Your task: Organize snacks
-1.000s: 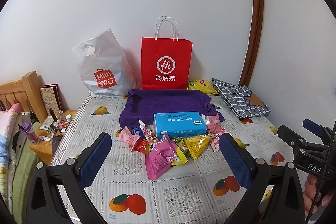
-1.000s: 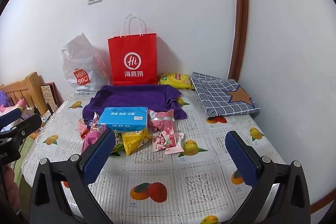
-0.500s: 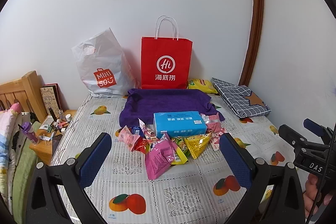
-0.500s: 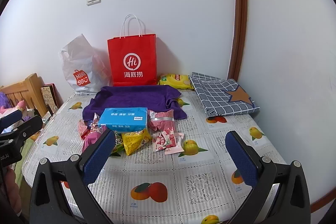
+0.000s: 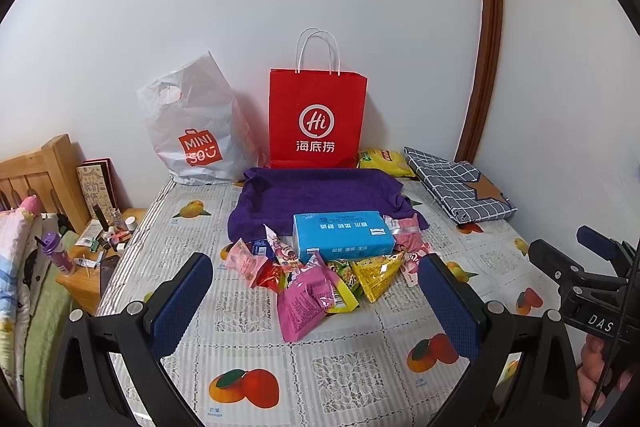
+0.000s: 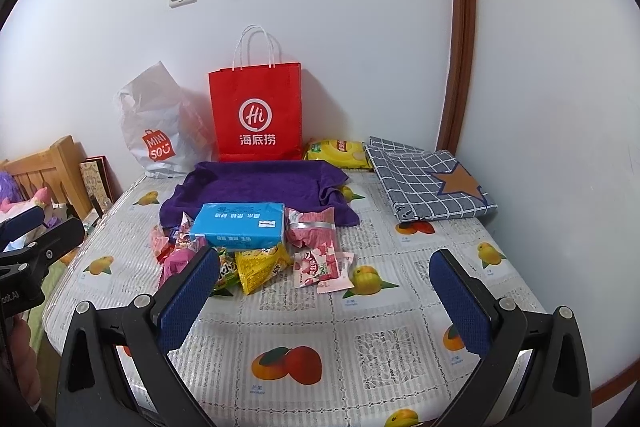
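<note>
Snacks (image 5: pixel 320 275) lie heaped in the middle of the worktop (image 5: pixel 256 355), a loose pile of crinkly foil and plastic packets: a pink pouch (image 5: pixel 306 297) nearest me, a yellow triangular packet (image 5: pixel 376 273) beside it, smaller pink sachets (image 6: pixel 322 265) spilled off to the right side. A blue rectangular pack (image 5: pixel 342 235) sits on top of the back of the heap, flat and soft-edged, which I take to be tissues rather than food, so it probably gets set aside. Behind it a purple towel (image 5: pixel 320 191) is spread with its edges turned up a little, likely laid out as the place to sort onto.

A stiff red paper bag (image 5: pixel 318 119) stands upright against the wall, mouth open to the top and rope handles up; it looks the likeliest place for the packets to go. The white plastic bag (image 5: pixel 192 131) beside it slumps, limp and creased. A yellow packet (image 6: pixel 338 151) lies apart by the red bag, next to a folded checked cloth (image 6: pixel 428 183).

My left claw (image 5: pixel 318 301) hangs with its blue textured pads wide apart, holding nothing, framing the pile from the near side. My right claw (image 6: pixel 324 297) is likewise spread and empty, short of the sachets. Nothing has been sorted yet, I judge. The slippery, puffed packets will want a pinch on a sealed edge.
</note>
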